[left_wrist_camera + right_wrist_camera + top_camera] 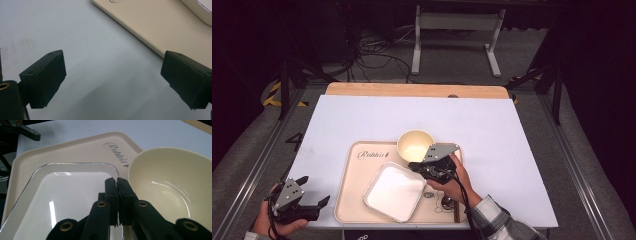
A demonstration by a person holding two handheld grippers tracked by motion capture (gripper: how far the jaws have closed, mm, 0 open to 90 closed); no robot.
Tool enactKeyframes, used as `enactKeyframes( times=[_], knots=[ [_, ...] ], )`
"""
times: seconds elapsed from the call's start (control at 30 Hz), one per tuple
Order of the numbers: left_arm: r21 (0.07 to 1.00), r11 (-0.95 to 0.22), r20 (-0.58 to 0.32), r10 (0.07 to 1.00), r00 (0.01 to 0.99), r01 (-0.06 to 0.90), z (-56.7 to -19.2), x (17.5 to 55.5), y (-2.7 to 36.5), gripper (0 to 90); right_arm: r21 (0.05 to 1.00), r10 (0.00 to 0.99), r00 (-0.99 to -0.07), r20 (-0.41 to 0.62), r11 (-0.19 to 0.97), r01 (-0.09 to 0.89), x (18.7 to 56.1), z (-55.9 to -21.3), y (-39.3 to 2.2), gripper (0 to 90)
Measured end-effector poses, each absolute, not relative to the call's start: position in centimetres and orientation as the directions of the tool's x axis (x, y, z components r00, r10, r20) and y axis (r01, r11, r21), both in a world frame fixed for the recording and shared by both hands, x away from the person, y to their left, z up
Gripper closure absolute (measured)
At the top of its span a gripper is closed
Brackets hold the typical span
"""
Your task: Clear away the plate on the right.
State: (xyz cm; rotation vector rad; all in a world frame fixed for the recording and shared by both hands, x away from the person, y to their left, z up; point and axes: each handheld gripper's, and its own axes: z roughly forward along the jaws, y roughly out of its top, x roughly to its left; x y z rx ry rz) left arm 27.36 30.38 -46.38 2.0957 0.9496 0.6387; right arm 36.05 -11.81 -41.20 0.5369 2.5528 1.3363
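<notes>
A beige tray (357, 185) printed "Rabbit" lies on the white table cover. On it sit a white square plate (394, 192) with a silver rim and a cream round bowl (415, 144). My right gripper (416, 166) hovers over the tray between plate and bowl, its jaws pressed together with nothing between them. In the right gripper view the right gripper (116, 180) tips end just over the plate (62, 202) rim, beside the bowl (165, 185). My left gripper (312, 192) rests at the table's front left, jaws wide apart over bare cover, left of the tray (150, 27).
A dark utensil handle (455, 212) lies on the tray's front right corner, partly under the right forearm. The wooden table edge (412, 90) runs along the back. Beyond it a white stand (457, 30) and cables are on the floor.
</notes>
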Motion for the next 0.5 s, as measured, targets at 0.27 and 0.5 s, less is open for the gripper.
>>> enactKeyframes(
  times=[0.27, 0.5],
  knots=[
    [0.775, -0.468, 0.144, 0.785, 0.603, 0.424, -46.5, 27.4, 30.2, 6.8, 0.793, 0.349, -0.937, 0.013, 0.568, 0.222, 34.5, -41.7, -11.2, 90.0],
    [0.778, -0.466, 0.145, 0.786, 0.602, 0.422, -46.3, 27.3, 30.1, 6.8, 0.748, 0.279, -0.96, 0.032, 0.63, 0.208, 32.2, -42.9, -10.2, 90.0]
  ],
)
